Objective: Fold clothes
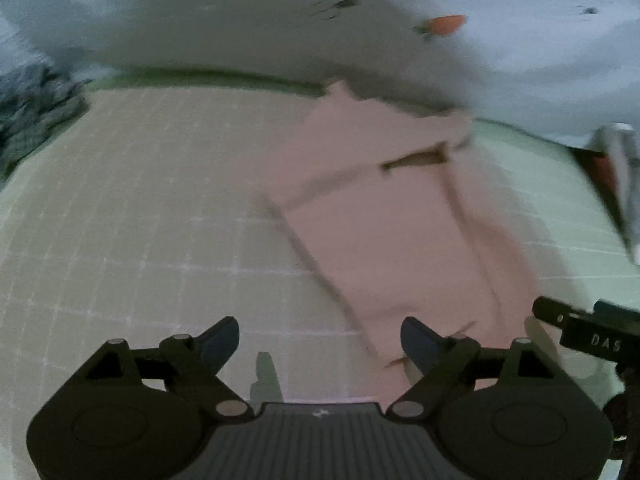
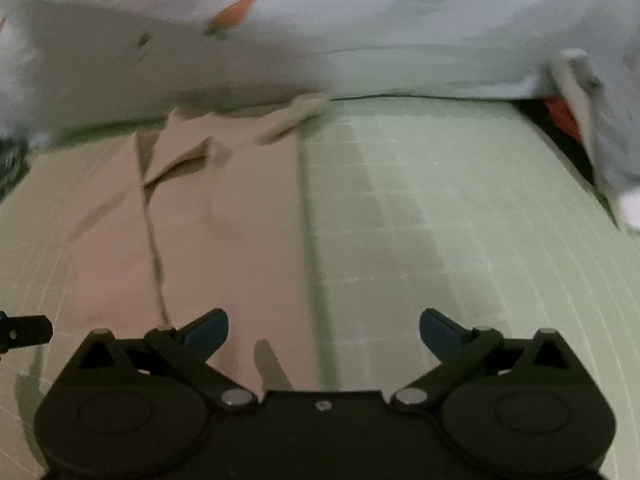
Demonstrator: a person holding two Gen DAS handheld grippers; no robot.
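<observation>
- Lying flat on the green gridded bench [image 2: 460, 216], the pink garment [image 2: 224, 216] reaches its far edge.
- Left claw [image 1: 320, 342] gapes empty above it; only this view shows dark cloth [image 1: 32, 108] at the far-left corner.
- Right claw [image 2: 324, 332] gapes empty too.

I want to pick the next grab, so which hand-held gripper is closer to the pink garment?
Hard to separate. The left hand-held gripper has one finger over the pink garment, the other over the mat. The right hand-held gripper straddles the garment's opposite edge likewise.
</observation>
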